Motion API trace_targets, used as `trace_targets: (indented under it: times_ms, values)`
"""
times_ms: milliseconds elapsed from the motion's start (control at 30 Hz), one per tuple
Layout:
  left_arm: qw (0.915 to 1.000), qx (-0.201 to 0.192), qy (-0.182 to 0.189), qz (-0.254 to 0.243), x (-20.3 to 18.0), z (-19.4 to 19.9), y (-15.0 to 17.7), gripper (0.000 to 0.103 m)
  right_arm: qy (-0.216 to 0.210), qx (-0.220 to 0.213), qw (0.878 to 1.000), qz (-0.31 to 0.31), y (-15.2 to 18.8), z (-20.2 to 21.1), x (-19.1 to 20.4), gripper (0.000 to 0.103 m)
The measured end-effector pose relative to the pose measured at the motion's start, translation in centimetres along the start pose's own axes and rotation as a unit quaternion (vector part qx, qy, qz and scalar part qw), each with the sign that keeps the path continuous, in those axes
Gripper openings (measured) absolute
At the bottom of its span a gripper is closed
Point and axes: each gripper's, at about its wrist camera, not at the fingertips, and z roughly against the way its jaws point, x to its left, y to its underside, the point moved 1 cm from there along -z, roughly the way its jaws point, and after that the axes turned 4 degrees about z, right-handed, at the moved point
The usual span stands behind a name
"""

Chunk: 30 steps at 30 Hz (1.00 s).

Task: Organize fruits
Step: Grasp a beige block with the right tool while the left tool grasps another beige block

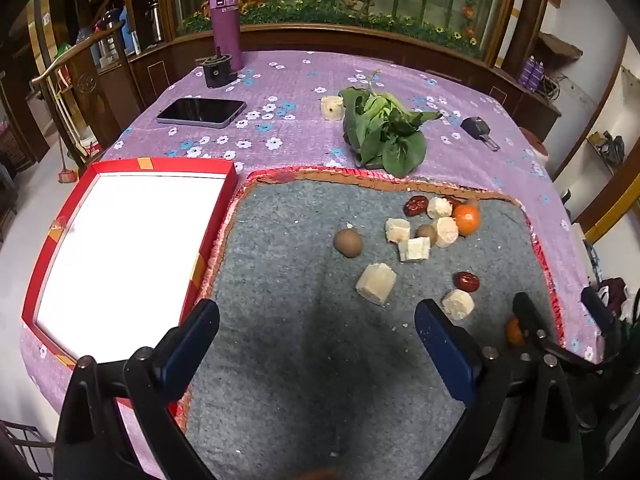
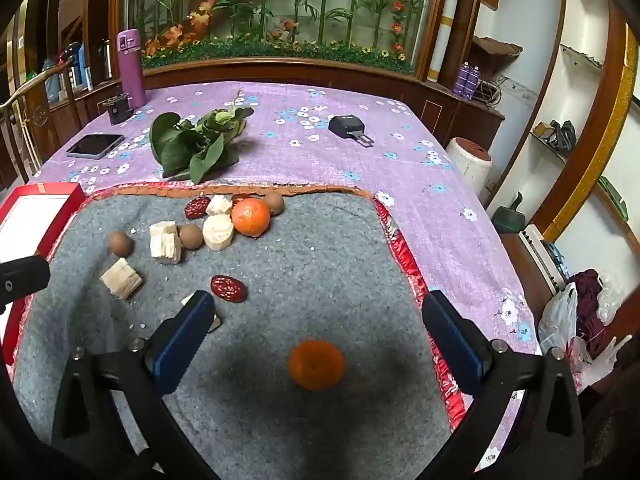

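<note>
On a grey felt mat [image 1: 280,320] [image 2: 320,272] lie two small oranges, red dates, brown round fruits and pale cut chunks. One orange [image 2: 316,364] sits between the open fingers of my right gripper [image 2: 320,336], not gripped; it shows partly in the left wrist view [image 1: 514,330]. The other orange [image 2: 251,217] [image 1: 466,218] lies in the far cluster. A red date [image 2: 228,288] [image 1: 466,281] lies near the right gripper's left finger. My left gripper [image 1: 316,340] is open and empty over bare mat. A brown fruit [image 1: 348,242] lies apart.
A red box with a white inside [image 1: 120,256] [image 2: 36,212] stands left of the mat. On the purple flowered cloth [image 1: 296,80] lie leafy greens [image 1: 384,132], a phone [image 1: 200,113], a purple flask [image 1: 226,26], a black cup [image 1: 218,69] and a black clip [image 2: 348,125].
</note>
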Motion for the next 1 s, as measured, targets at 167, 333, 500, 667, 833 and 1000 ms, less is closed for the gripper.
trace_targets:
  times_ms: [167,333,500,667,833,1000]
  values:
    - [0.9994,-0.009,-0.014,-0.032,-0.1,-1.4,-0.5,0.095,0.009,0.013,1.0,-0.008,0.1,-0.7,-0.8,0.103]
    - [0.9984,-0.001,-0.005,-0.057,-0.8,-2.7,-0.9,0.094,-0.009,0.064,0.998,-0.029,-0.3,-3.2,-3.0,0.103]
    - [0.9987,0.0,0.011,-0.05,-0.4,-3.0,-0.9,0.092,-0.059,0.056,0.997,-0.008,-0.6,-2.5,-2.0,0.103]
    - [0.9976,0.012,0.024,-0.065,-0.8,-3.4,-0.3,0.088,-0.114,0.053,0.992,0.029,-0.2,-2.6,0.9,0.103]
    - [0.9948,0.023,0.034,-0.093,-1.3,-4.0,0.0,0.081,-0.152,0.064,0.985,0.043,0.1,-3.2,2.4,0.084]
    - [0.9905,0.038,0.046,-0.124,-1.9,-4.7,0.0,0.074,-0.181,0.093,0.978,0.046,0.8,-4.7,3.1,0.066]
